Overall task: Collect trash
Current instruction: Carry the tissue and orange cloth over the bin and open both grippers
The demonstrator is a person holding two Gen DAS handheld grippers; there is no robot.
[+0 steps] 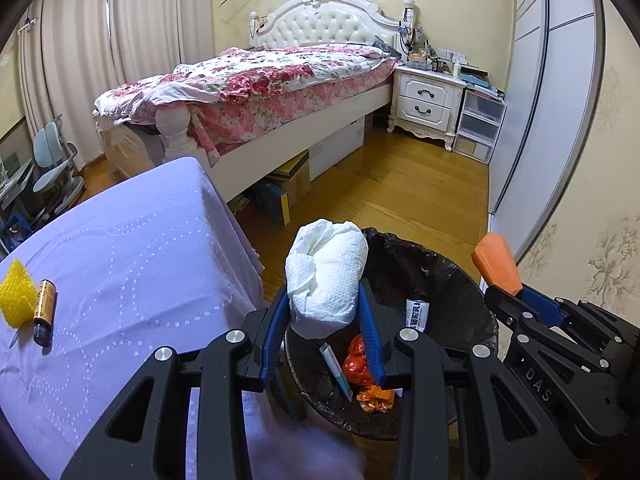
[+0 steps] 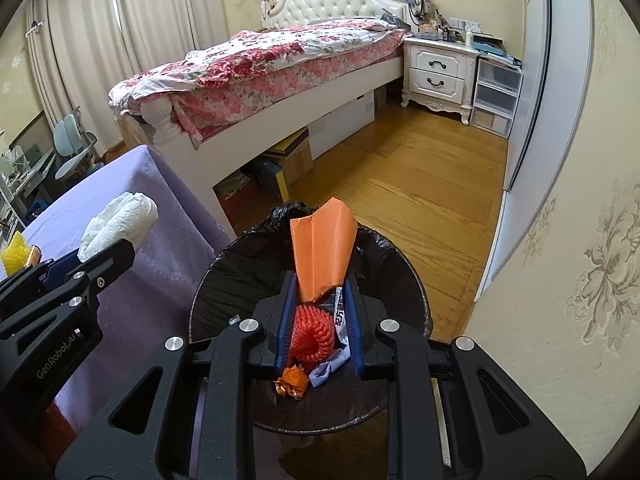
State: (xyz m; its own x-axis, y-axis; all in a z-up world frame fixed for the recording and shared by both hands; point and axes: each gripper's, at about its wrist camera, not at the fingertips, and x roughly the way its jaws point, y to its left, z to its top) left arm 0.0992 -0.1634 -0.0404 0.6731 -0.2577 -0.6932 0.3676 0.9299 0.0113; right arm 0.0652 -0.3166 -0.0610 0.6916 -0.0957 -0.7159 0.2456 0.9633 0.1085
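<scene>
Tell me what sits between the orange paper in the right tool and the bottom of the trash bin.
Open air; the orange paper hangs over the trash bin, with a red foam net and wrappers on the bottom, seen in the right wrist view.

"DAS" on right hand-held gripper, "GenRobot.AI" on left hand-held gripper

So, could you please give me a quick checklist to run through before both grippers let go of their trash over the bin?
1. Left gripper clamps the white paper wad: ok.
2. Right gripper clamps the orange paper: ok.
3. Orange paper over the bin opening: ok.
4. White wad fully over the opening: cannot tell; it sits near the rim.
5. Table cleared: not ok; yellow net and small bottle remain.
</scene>
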